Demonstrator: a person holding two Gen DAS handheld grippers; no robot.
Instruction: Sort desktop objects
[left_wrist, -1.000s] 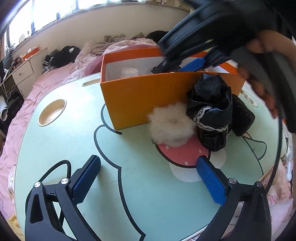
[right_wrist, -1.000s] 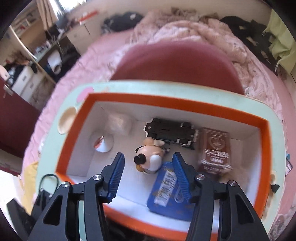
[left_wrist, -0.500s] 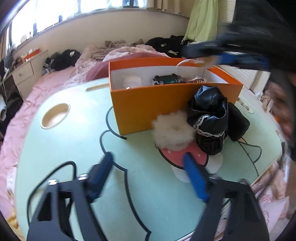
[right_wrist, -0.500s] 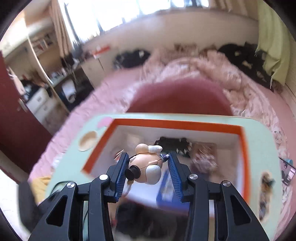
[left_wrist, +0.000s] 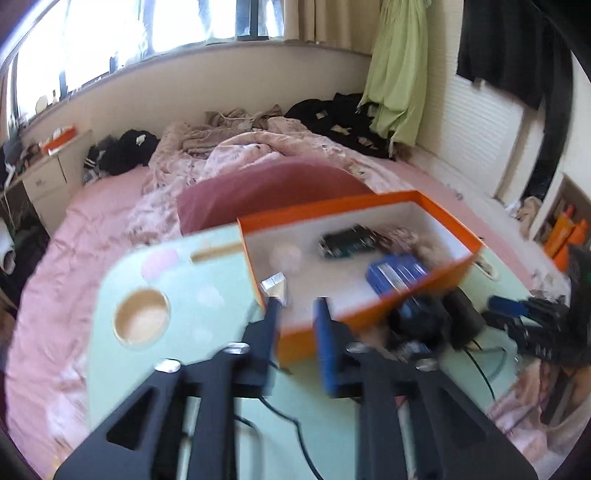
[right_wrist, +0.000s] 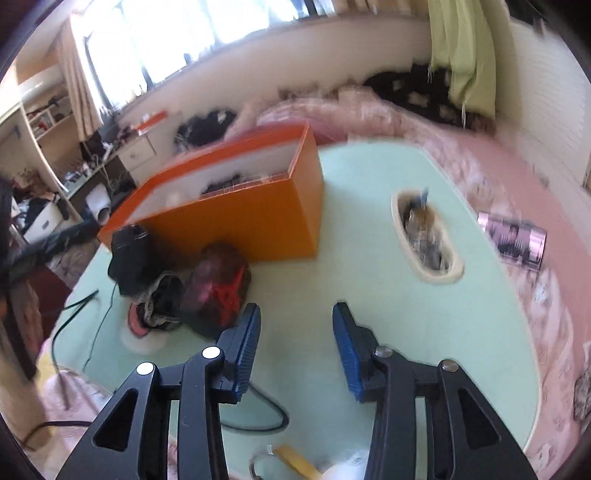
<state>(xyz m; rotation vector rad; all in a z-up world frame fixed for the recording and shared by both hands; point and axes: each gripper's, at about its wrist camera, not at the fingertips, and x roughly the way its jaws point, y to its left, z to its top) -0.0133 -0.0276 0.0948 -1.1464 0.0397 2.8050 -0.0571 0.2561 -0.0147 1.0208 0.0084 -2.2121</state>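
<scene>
Left hand-held gripper (left_wrist: 295, 317) narrowly parted, empty, above orange box (left_wrist: 373, 321), right hand-held gripper (right_wrist: 297, 332) wide, empty

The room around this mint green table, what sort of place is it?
Most likely a lived-in bedroom. A bed with rumpled pink bedding sits right behind the mint green lap table, dark clothes lie heaped under the window, and a white bedside drawer unit stands by the wall.
</scene>
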